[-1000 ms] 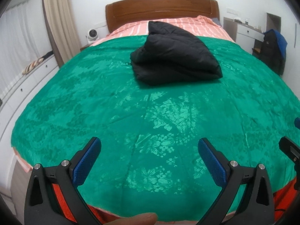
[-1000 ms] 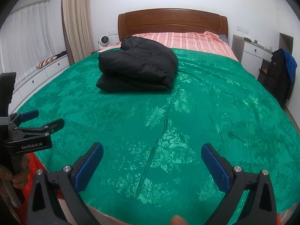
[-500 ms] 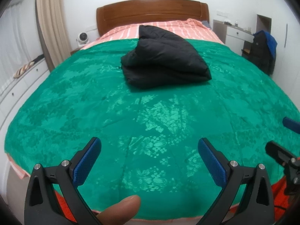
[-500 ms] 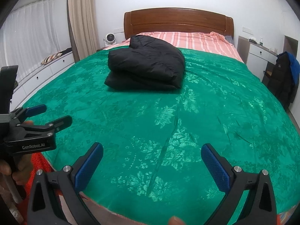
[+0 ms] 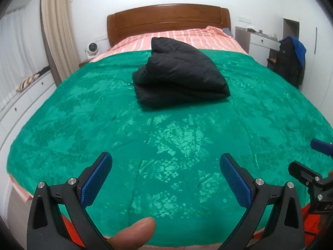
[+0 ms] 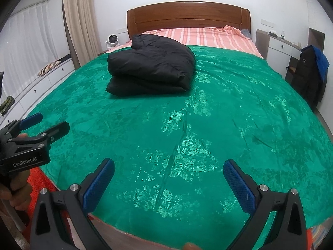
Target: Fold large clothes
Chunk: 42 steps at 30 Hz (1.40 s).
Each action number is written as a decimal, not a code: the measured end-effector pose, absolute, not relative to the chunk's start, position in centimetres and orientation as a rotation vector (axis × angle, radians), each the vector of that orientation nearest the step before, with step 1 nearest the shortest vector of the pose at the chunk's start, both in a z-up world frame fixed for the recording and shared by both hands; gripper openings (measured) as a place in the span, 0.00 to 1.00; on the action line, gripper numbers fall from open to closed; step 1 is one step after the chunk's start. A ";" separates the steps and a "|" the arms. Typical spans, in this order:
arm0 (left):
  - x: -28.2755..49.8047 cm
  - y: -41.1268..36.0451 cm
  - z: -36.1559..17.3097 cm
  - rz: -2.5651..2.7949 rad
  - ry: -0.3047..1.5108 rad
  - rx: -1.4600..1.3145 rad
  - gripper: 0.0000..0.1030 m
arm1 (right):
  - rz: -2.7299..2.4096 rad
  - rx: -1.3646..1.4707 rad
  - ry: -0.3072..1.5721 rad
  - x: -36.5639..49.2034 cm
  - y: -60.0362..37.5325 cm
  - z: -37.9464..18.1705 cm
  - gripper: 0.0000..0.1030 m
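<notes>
A black puffy jacket lies folded in a thick bundle on the green bedspread, toward the far half of the bed; it also shows in the right wrist view. My left gripper is open and empty above the near edge of the bed. My right gripper is open and empty, also near the foot of the bed. Both stand well short of the jacket. The left gripper shows at the left edge of the right wrist view.
A wooden headboard and striped pink sheet lie beyond the jacket. A white desk and a chair with dark clothes stand at the right. White drawers, a curtain and a small fan are on the left.
Both grippers have drawn back and risen a little, so the bed and jacket look farther away. Both stay open and empty. The jacket has not moved.
</notes>
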State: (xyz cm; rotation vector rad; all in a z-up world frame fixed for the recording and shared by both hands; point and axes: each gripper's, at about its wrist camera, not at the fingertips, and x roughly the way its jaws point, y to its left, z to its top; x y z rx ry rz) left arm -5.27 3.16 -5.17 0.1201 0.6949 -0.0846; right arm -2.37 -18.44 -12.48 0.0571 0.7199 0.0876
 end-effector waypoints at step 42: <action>-5.6 3.4 -4.4 -0.079 0.745 0.116 1.00 | 0.007 0.008 0.726 -1.8 -18.5 -9.5 1.00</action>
